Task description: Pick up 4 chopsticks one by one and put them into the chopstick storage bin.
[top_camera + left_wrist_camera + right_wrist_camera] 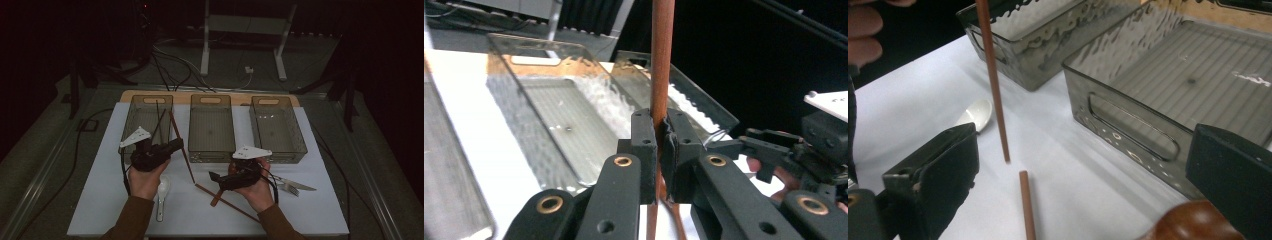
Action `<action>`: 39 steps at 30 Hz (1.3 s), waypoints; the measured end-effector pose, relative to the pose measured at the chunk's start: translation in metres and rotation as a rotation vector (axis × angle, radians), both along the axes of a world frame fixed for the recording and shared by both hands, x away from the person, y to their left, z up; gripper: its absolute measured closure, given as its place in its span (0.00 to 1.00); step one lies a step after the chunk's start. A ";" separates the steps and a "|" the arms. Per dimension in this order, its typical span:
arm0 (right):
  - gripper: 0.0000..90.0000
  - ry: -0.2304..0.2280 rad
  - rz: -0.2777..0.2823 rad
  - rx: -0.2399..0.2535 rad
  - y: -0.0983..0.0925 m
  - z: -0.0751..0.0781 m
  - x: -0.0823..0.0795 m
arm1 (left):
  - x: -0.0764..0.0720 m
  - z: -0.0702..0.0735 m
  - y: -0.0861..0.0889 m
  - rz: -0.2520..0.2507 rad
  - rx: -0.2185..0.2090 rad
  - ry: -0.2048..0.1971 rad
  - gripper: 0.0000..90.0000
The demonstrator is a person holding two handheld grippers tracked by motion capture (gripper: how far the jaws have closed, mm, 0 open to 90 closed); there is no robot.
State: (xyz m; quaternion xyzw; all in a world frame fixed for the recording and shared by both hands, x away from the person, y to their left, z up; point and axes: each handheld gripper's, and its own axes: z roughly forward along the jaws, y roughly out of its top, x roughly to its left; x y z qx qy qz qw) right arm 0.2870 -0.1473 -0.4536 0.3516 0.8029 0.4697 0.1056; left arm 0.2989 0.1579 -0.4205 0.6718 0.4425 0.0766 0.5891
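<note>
My left gripper is shut on a brown chopstick, which slants from over the left tray down toward the table. In the left gripper view the pads pinch that chopstick upright. My right gripper stands wide open near the front middle, with nothing between its fingers. A second brown chopstick lies flat on the white mat below it. In the right gripper view the held chopstick hangs with its tip just above the lying chopstick, between the gripper's spread jaws.
Three smoky clear trays stand in a row at the back: left with dark sticks in it, middle, right. A white spoon lies by the left hand, metal cutlery by the right. A brown wooden piece sits by the right jaw.
</note>
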 end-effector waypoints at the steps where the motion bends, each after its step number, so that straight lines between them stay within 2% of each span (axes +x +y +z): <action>1: 0.00 0.001 -0.004 -0.004 -0.002 0.000 0.000 | 0.001 0.001 0.003 0.005 0.003 0.002 0.96; 9: 0.00 -0.007 -0.021 -0.018 -0.017 -0.002 -0.004 | 0.008 0.008 0.023 0.047 0.036 0.010 0.96; 15: 0.00 -0.011 -0.043 -0.011 -0.030 -0.004 -0.007 | 0.013 0.011 0.037 0.078 0.055 0.023 0.96; 26: 0.00 -0.012 -0.085 -0.012 -0.057 -0.005 -0.010 | 0.026 0.015 0.058 0.137 0.130 0.042 0.96; 31: 0.00 -0.005 -0.093 -0.011 -0.063 -0.008 -0.012 | 0.034 0.015 0.066 0.161 0.160 0.055 0.96; 39: 0.00 0.000 -0.091 -0.013 -0.064 -0.010 -0.012 | 0.048 0.009 0.071 0.188 0.169 0.075 0.96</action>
